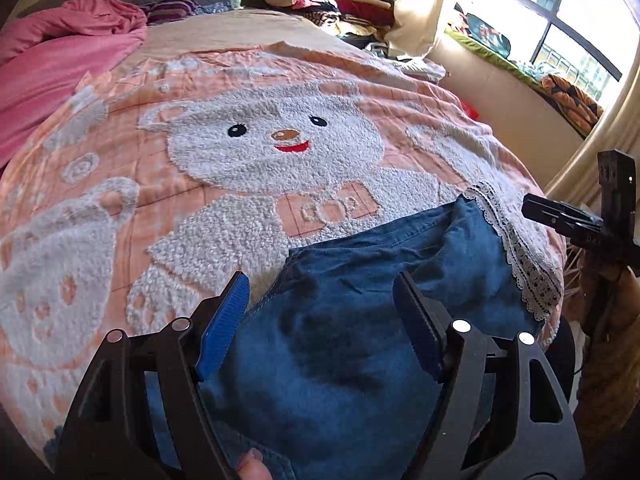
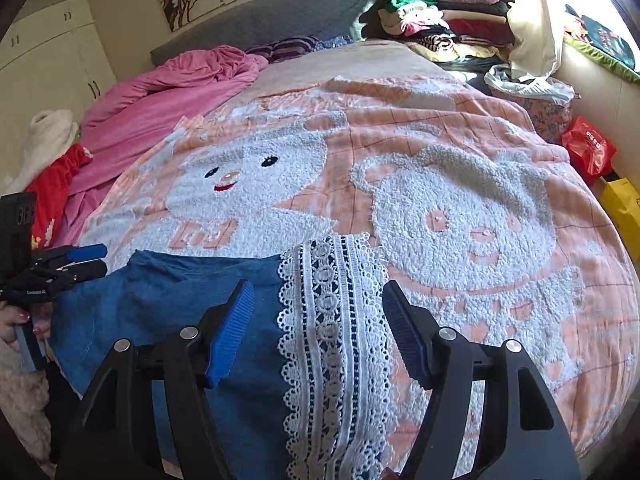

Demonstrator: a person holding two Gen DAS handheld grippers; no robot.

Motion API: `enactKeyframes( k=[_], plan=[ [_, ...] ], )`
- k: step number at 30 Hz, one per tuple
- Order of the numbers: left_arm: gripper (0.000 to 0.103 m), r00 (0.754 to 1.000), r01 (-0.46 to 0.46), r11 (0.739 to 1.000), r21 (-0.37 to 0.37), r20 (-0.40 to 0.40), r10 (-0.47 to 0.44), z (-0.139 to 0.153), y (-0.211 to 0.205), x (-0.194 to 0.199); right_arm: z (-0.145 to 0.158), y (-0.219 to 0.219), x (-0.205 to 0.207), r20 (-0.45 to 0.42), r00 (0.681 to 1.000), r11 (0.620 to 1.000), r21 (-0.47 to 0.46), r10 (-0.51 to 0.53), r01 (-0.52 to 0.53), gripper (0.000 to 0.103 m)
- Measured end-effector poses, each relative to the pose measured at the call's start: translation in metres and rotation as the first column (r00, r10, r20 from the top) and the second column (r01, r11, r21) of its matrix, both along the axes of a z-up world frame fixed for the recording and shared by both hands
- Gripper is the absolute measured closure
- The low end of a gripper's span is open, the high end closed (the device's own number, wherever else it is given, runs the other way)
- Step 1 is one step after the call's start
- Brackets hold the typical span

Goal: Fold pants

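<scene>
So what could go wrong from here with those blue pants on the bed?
1. The white lace trim on the blue denim pants is openwork, so a pad of the right gripper might snag in it.
2. Both the right gripper and the left gripper are open with nothing held; closing now might also pinch the fluffy peach bear blanket underneath.
3. The pants lie near the bed's edge and could slide off.

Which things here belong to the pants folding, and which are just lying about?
Job: blue pants with white lace hem; left gripper and right gripper, both open above them.

Lying about: bear blanket, pink quilt, clothes pile, red bag.
</scene>
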State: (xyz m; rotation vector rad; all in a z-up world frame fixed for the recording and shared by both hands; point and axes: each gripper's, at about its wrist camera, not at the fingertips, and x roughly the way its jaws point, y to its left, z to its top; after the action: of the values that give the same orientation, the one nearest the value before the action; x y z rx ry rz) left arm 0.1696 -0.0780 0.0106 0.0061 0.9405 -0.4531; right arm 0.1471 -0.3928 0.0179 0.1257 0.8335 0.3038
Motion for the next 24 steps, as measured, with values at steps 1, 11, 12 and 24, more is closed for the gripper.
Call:
enactKeyframes(
  k=[1, 11, 12, 24],
  plan=[
    [0.036, 1.000, 0.000, 1.000, 0.014, -0.005, 0.000, -0.004, 0.000, 0.006, -0.002, -0.001, 0.007, 0.001, 1.000, 1.000, 0.005, 0.011, -0.011, 0.038],
    [0.091, 0.991, 0.055, 0.998, 0.006, -0.123, -0.054, -0.050, -0.008, 0.038, -0.043, -0.005, 0.047, -0.132, 0.991, 0.999, 0.044, 0.010, -0.004, 0.038],
    [0.095, 0.992, 0.048, 0.999, -0.020, -0.112, -0.050, -0.047, -0.006, 0.036, -0.046, -0.006, 0.046, -0.132, 0.991, 0.999, 0.046, 0.010, -0.004, 0.038],
    [0.098, 0.992, -0.099, 0.994, -0.037, -0.083, 0.096, -0.058, 0.011, 0.049, -0.054, -0.012, 0.036, -0.103, 0.995, 1.000, -0.010, -0.017, 0.016, 0.041]
  ],
)
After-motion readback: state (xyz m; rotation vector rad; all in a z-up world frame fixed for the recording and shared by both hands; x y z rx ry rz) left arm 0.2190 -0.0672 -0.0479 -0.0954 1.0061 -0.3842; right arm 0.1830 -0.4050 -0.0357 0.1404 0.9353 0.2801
